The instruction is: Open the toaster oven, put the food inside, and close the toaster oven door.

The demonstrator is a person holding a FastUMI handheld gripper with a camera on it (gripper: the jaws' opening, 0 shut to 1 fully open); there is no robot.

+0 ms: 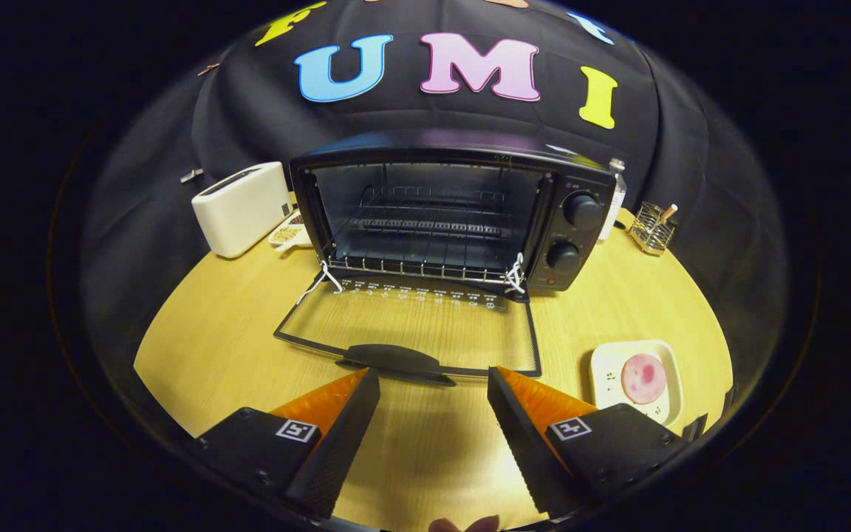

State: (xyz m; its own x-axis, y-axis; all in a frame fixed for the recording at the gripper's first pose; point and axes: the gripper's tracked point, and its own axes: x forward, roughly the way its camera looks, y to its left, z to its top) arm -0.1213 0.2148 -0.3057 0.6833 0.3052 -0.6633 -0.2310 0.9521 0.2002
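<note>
A black toaster oven [580,222] stands at the back of the wooden table. Its glass door [411,325] lies folded down flat toward me, with the dark handle [396,360] at the door's near edge. Wire racks [425,225] show inside the cavity. A round pink slice of food [644,377] rests on a small white plate [606,366] to the right of the door. My gripper [433,383] is open, fingertips just short of the door handle, nothing between them. The plate lies beside the right finger [521,414].
A white pop-up toaster [241,208] stands left of the oven, with a small dish of grains [289,233] beside it. A clear bottle [615,196] and a wire holder [653,227] sit at the back right. The table's rounded front edge [174,414] runs close below the fingers.
</note>
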